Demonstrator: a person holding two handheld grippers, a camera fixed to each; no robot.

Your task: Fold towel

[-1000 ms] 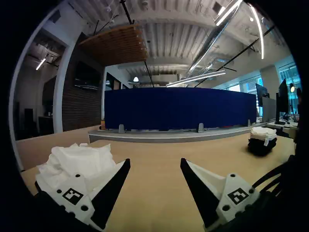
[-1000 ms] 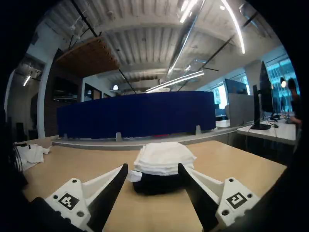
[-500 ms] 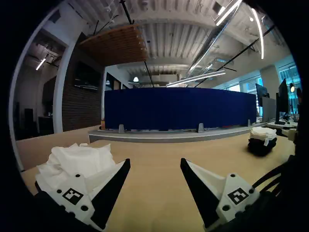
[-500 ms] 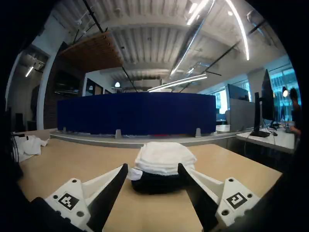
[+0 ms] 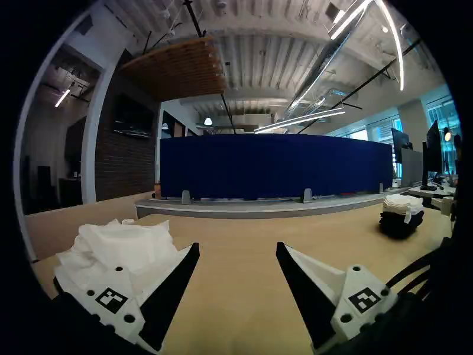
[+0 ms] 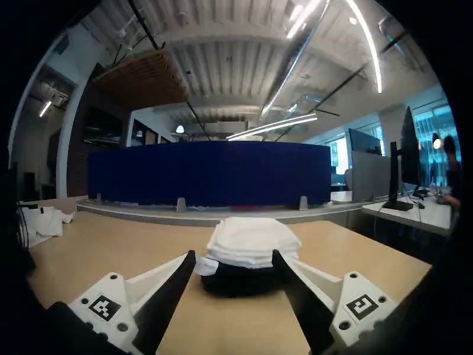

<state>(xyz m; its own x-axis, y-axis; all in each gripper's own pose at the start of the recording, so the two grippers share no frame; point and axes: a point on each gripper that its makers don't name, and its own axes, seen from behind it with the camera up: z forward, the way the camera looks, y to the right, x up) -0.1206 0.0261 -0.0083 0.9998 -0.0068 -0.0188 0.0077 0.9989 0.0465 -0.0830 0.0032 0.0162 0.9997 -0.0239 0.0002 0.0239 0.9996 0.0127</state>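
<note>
A crumpled white towel lies on the wooden table just beyond the left finger of my left gripper, which is open with nothing between its fingers. In the right gripper view the same towel sits at the far left. A stack of folded towels, white ones on top of black ones, rests straight ahead of my right gripper, which is open and level with the stack's front. In the left gripper view that stack stands far to the right.
A blue partition on a grey base runs along the table's far edge. Desks with monitors stand to the right, and a person sits there. Bare tabletop lies between the crumpled towel and the stack.
The right gripper view has tilted slightly, so the stack sits a little lower in it than a second ago. The left gripper has not moved.
</note>
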